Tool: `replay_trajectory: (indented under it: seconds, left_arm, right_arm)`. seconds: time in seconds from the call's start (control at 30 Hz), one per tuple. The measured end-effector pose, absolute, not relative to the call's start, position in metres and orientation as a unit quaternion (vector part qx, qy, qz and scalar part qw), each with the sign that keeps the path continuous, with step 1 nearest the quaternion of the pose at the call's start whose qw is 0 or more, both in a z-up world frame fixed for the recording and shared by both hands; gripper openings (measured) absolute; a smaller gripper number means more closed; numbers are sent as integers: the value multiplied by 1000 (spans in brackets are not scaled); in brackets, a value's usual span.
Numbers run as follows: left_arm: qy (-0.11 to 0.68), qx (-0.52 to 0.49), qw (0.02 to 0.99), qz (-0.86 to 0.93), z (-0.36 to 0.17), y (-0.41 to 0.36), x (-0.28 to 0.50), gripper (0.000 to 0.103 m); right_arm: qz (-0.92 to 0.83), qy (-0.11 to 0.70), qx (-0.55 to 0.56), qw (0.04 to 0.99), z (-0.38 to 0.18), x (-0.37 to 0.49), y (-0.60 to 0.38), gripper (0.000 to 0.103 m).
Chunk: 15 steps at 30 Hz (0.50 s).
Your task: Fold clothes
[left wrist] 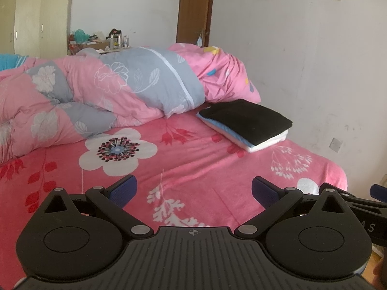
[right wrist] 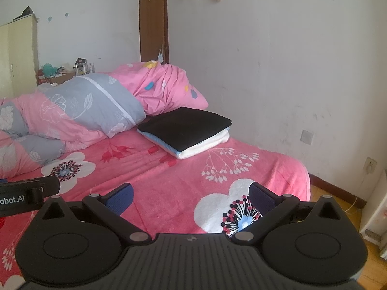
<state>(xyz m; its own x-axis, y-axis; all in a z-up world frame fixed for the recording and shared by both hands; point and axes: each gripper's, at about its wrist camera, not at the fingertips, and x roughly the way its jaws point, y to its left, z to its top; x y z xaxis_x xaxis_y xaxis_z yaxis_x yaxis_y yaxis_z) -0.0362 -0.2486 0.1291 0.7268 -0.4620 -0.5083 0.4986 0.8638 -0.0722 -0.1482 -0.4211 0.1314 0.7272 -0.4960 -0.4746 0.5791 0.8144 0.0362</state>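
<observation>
A stack of folded clothes [left wrist: 246, 123] lies on the pink flowered bed sheet [left wrist: 188, 169] near the wall, a black piece on top of light blue and white ones. The same stack of folded clothes [right wrist: 186, 130] shows in the right wrist view. My left gripper [left wrist: 194, 191] hovers above the sheet, open and empty, well short of the stack. My right gripper [right wrist: 191, 195] is open too, with nothing between its fingers, over the bed's near corner. The right gripper's body [left wrist: 355, 203] peeks in at the left view's right edge.
A bunched pink and grey quilt [left wrist: 96, 91] fills the bed's far left side, with a pink pillow [left wrist: 225, 77] behind the stack. A white wall [left wrist: 302, 48] runs along the right. A wardrobe [left wrist: 36, 17] and cluttered table [left wrist: 101, 41] stand beyond. Wooden floor [right wrist: 338, 198] lies past the bed's edge.
</observation>
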Motion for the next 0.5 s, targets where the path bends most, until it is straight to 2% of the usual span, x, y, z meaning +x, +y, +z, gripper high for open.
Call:
replay_trajectory:
  seconds: [0.5]
  left_arm:
    - [266,35,928,-259,128,-247,-36,102]
  right_arm:
    - [-290,230,89,925,130,-147,-419,103]
